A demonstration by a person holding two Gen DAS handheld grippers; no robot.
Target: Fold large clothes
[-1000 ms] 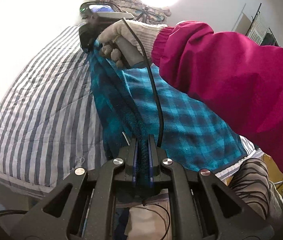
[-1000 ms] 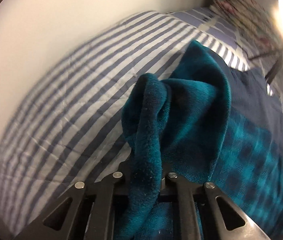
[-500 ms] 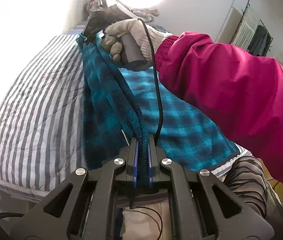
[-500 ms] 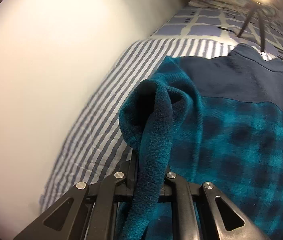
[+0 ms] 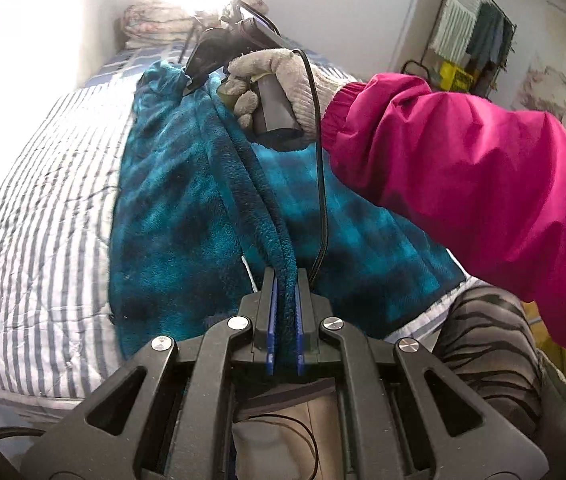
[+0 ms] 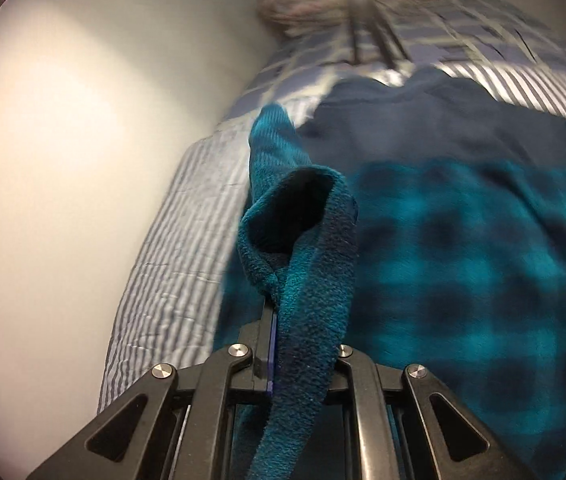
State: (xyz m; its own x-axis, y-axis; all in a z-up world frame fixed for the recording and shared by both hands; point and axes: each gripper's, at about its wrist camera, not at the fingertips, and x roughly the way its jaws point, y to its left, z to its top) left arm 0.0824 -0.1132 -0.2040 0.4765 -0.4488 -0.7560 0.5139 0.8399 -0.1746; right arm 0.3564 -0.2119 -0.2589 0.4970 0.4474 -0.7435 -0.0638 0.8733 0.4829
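A teal and dark plaid fleece garment point(image 5: 187, 208) lies on a striped bed. My left gripper point(image 5: 284, 280) is shut on its near edge, the fabric pinched between the blue pads. My right gripper point(image 5: 193, 80), held by a gloved hand in a pink sleeve, is shut on the far edge of the same fold. In the right wrist view my right gripper point(image 6: 295, 320) is shut on a bunched fleece edge point(image 6: 315, 264), above the plaid body point(image 6: 463, 264) and its dark navy upper part point(image 6: 423, 128).
The bed has a grey and white striped cover point(image 5: 51, 208) and runs along a white wall point(image 6: 83, 160) on the left. Folded bedding point(image 5: 151, 24) lies at the bed's head. A clothes rack point(image 5: 471, 32) stands at the far right. The person's striped trousers point(image 5: 491, 340) are near the bed's front edge.
Both grippers have carried the garment's left edge rightward over its body. The right gripper has moved farther toward the bed's head, and the fold now stands higher and wider.
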